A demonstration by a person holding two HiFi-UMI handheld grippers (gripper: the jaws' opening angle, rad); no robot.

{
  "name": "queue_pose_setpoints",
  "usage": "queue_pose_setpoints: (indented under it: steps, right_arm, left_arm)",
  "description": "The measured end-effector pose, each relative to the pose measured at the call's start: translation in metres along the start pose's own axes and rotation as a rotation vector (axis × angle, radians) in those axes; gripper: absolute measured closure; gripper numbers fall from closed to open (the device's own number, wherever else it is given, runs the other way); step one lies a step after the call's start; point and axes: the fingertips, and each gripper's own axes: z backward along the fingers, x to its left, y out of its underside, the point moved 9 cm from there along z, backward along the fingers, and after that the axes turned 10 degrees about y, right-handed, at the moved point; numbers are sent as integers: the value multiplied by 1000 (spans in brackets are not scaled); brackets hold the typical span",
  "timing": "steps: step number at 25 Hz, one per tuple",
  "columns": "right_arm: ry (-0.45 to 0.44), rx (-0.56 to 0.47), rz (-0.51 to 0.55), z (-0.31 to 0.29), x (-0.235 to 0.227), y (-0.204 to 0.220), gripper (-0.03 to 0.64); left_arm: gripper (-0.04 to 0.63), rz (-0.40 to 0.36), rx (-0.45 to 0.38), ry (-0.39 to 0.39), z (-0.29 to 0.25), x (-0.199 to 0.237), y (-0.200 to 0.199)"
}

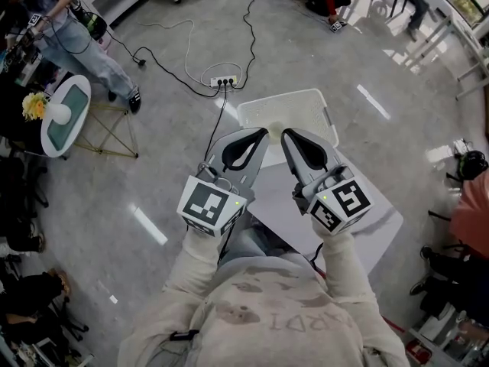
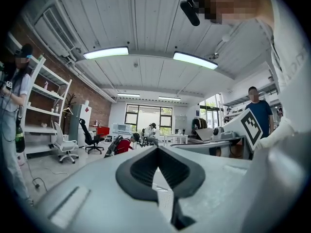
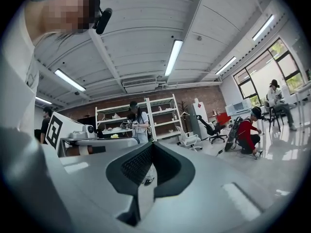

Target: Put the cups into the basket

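Note:
Both grippers are raised close in front of me, side by side, above the near part of a white table [image 1: 372, 234]. My left gripper [image 1: 262, 134] is shut with nothing in it; its view points across the room at the ceiling and far windows, jaws [image 2: 156, 150] meeting at the tip. My right gripper [image 1: 287, 134] is also shut and empty, and its jaws [image 3: 152, 145] point towards brick wall and shelves. A white basket [image 1: 315, 104] stands on the table's far end, just beyond the fingertips. No cup is visible in any view.
A power strip [image 1: 223, 82] with black cables lies on the grey floor beyond the basket. A round green-topped stand [image 1: 67, 118] with yellow flowers is at the left, next to a standing person [image 1: 76, 37]. Bags and chairs sit at the right edge.

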Motion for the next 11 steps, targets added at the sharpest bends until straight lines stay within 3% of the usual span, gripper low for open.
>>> queue_pose_setpoints:
  steps: [11]
  right_arm:
    - [-12,-15,14,22,11,-1,592]
  left_arm:
    - [592,-12,-8,-18,11,-20,0]
